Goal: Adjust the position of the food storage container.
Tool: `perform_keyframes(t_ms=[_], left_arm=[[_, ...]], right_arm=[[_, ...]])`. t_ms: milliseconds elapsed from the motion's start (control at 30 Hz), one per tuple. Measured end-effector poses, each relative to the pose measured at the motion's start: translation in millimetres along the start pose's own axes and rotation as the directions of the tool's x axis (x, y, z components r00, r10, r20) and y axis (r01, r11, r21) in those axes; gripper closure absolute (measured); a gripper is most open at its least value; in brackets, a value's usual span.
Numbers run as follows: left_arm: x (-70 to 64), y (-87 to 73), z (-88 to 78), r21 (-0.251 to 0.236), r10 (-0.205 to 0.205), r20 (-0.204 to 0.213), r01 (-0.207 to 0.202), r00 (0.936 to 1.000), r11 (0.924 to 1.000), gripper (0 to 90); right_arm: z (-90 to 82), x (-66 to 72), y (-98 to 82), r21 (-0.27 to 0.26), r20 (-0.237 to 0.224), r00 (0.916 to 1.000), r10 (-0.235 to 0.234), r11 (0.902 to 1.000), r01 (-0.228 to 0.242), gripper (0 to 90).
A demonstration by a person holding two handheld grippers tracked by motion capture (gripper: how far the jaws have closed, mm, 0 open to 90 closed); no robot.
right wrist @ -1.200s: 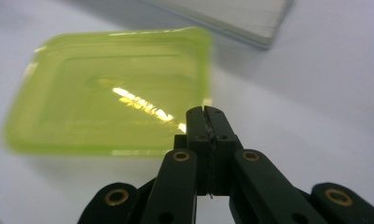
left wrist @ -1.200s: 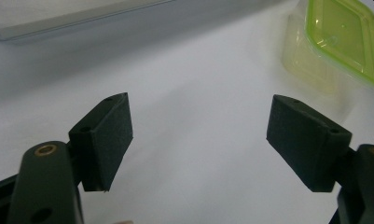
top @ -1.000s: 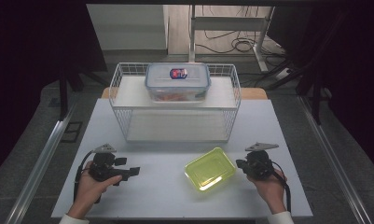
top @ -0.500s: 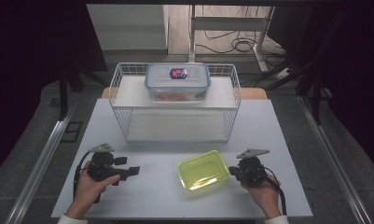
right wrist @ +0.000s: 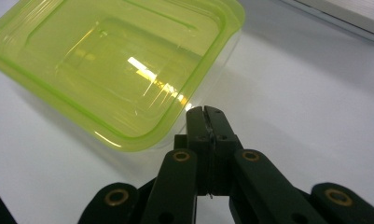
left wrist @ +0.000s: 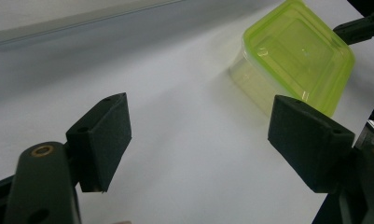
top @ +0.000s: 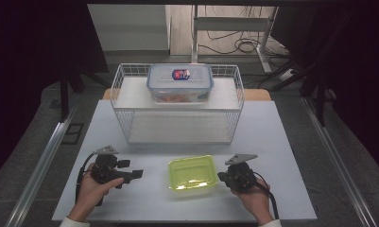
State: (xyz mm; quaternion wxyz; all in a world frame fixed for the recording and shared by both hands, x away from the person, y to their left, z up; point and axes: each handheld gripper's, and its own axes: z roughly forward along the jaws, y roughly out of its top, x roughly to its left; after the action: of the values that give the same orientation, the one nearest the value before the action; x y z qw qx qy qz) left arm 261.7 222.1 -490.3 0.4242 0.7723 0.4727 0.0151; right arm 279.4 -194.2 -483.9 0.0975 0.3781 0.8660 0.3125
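A translucent green lidded container lies on the white table near the front edge. My right gripper is at its right side, shut with nothing between the jaws. In the right gripper view the closed tips sit against the container's rim. My left gripper is held low to the left of the container, a short gap away, jaws open and pointing at it. The left gripper view shows these open jaws with bare table between them and the container beyond.
A white wire basket stands at the back of the table, with a clear lidded box of food on a raised shelf inside it. Metal rails run along both sides of the table.
The right gripper has moved left along the table's front. The green container has slid left with it and turned from a diagonal to square with the table edge. The left gripper has kept still.
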Motion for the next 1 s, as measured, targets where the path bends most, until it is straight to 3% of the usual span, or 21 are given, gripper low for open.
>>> perform_keyframes(t_ms=[233,500,767,833,867,933,1000], left_arm=[[-2.5,0.7,2.0,-0.002,0.000,0.002,0.000,1.0000,1.0000,20.9],[-5.6,1.5,3.4,-0.009,-0.007,0.012,0.008,0.9999,0.9999,20.3],[-11.7,4.0,1.4,-0.035,-0.011,0.013,0.012,0.9999,0.9993,20.5],[-15.2,5.5,0.7,-0.046,-0.014,0.025,0.015,0.9996,0.9988,20.4],[-15.2,5.5,0.7,-0.046,-0.014,0.025,0.015,0.9996,0.9988,20.4],[-19.2,6.6,2.0,-0.045,-0.010,0.030,0.012,0.9995,0.9989,20.3],[-21.7,6.9,3.2,-0.040,-0.006,0.030,0.007,0.9995,0.9992,20.2]], right_arm=[[5.0,8.5,2.3,-0.005,-0.038,0.9992,-0.010,0.9999,0.010,89.2],[4.1,4.5,0.4,-0.006,-0.042,0.9991,-0.012,0.9999,0.011,89.1],[-10.8,-14.4,-3.2,-0.066,-0.060,0.9962,0.064,0.9955,-0.068,85.4],[-14.8,-20.2,-4.3,-0.105,-0.089,0.9906,0.104,0.9880,-0.113,71.5],[-14.8,-20.2,-4.3,-0.105,-0.089,0.9906,0.104,0.9880,-0.113,71.5],[-17.4,-23.5,-4.0,-0.144,-0.103,0.9848,0.140,0.9776,-0.154,49.0],[-18.3,-24.6,-4.1,-0.154,-0.123,0.9799,0.157,0.9724,-0.175,42.1]])
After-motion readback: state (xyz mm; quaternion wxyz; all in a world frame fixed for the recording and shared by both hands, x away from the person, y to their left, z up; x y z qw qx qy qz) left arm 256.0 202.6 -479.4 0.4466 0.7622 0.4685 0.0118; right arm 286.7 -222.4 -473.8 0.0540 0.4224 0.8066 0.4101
